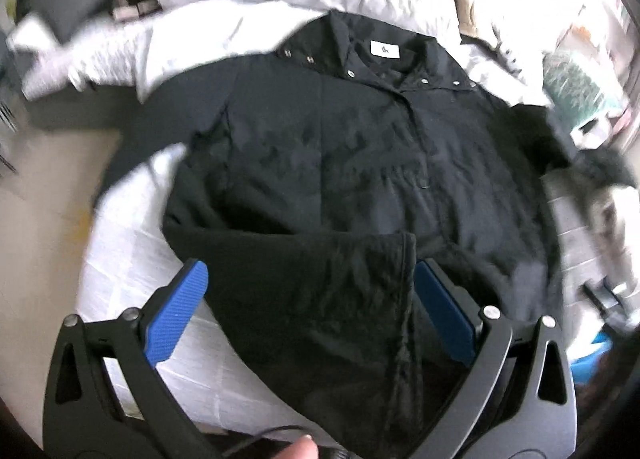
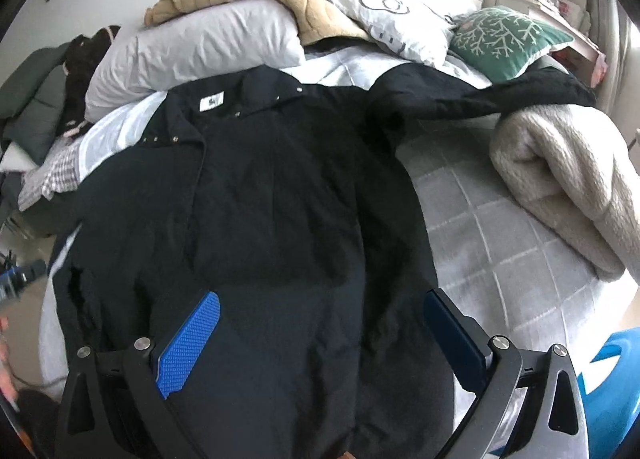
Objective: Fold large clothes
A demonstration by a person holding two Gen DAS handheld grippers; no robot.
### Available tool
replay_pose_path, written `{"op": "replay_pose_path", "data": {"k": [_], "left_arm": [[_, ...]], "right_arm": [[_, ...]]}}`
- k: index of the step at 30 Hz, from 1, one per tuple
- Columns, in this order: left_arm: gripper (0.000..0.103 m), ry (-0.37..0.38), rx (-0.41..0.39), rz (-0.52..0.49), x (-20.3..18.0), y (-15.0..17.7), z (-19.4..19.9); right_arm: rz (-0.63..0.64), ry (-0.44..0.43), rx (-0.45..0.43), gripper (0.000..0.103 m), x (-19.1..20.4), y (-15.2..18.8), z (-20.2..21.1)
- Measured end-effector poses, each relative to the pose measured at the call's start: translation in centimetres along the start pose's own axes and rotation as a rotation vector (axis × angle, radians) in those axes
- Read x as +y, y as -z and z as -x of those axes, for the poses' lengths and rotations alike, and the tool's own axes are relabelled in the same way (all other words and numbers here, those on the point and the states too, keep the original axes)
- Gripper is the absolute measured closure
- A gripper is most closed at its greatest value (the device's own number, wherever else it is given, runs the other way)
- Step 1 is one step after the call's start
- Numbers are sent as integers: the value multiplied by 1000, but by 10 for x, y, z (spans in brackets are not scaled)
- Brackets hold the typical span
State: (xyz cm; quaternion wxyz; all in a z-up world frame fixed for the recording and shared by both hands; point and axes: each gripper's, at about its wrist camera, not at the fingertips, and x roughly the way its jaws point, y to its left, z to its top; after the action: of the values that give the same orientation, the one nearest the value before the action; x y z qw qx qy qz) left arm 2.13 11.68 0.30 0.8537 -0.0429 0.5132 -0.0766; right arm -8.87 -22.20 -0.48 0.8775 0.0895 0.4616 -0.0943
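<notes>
Black coat (image 2: 280,199) under hand-held gripper (image 2: 320,323)

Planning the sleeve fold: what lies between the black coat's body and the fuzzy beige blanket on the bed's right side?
In the right wrist view, only bare grey checked bedspread lies between the black coat and the fuzzy beige blanket.

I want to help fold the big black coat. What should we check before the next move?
1. Black coat lies front up on the bed: ok.
2. Collar label at the top: ok.
3. Left gripper open: ok.
4. Right gripper open: ok.
5. Right sleeve folded in: not ok, it stretches out toward the green pillow.
6. Hem flat: cannot tell.
</notes>
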Motion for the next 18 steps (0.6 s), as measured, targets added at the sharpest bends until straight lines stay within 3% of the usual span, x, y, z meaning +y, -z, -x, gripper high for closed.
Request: {"op": "replay_pose_path", "data": {"k": [6, 10, 14, 16, 17, 18], "left_arm": [[0, 30, 27, 16, -2, -18, 4], [0, 12, 68, -121, -41, -18, -4], [2, -119, 54, -287, -71, -10, -24], [23, -205, 84, -370, -75, -5, -45], [46, -223, 117, -382, -72, -2, -55], [72, -193, 150, -359, -63, 1, -60]], "right_arm": [[-51, -59, 81, 0, -31, 17, -3], [-88, -32, 117, 0, -52, 25, -4], [-135, -41, 166, 0, -70, 35, -7], [-154, -46, 195, 0, -79, 39, -11], [-163, -49, 209, 0, -83, 40, -12], [-170, -54, 217, 0, -87, 41, -12]]}}
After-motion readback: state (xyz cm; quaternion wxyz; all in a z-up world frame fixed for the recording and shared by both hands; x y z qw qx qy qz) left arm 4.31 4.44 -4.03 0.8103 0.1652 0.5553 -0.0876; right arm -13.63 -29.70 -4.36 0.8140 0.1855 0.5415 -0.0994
